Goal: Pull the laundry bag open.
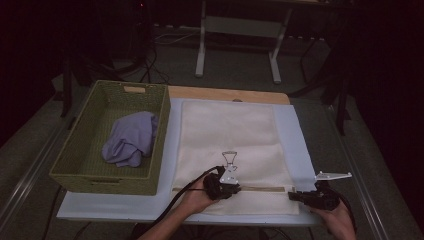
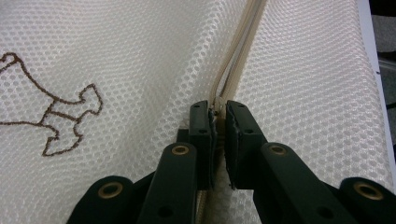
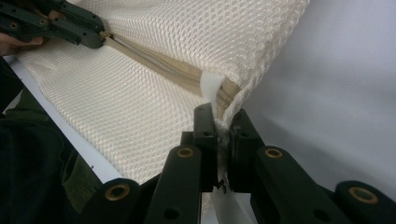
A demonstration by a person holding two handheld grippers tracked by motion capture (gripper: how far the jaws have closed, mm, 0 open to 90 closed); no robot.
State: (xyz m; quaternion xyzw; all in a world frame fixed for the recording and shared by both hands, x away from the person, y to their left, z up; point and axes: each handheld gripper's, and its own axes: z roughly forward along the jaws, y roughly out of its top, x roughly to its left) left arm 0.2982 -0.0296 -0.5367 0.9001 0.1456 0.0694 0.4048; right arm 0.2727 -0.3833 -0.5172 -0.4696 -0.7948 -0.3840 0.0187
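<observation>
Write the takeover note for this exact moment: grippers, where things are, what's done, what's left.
Left gripper: shut on the zipper pull of the mesh laundry bag, midway along its near edge.
Right gripper: shut on the mesh laundry bag's right corner at the zipper's end, holding it taut.
Bag lies flat on the blue mat; the purple cloth sits in the green basket.
Done: both grips set.
Left: probably run the zipper along; which way is unclear.

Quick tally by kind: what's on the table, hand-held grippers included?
Mesh bag: 1
Basket: 1
Purple cloth: 1
Hand-held grippers: 2, left and right, both shut on the mesh bag
Total: 5
</observation>
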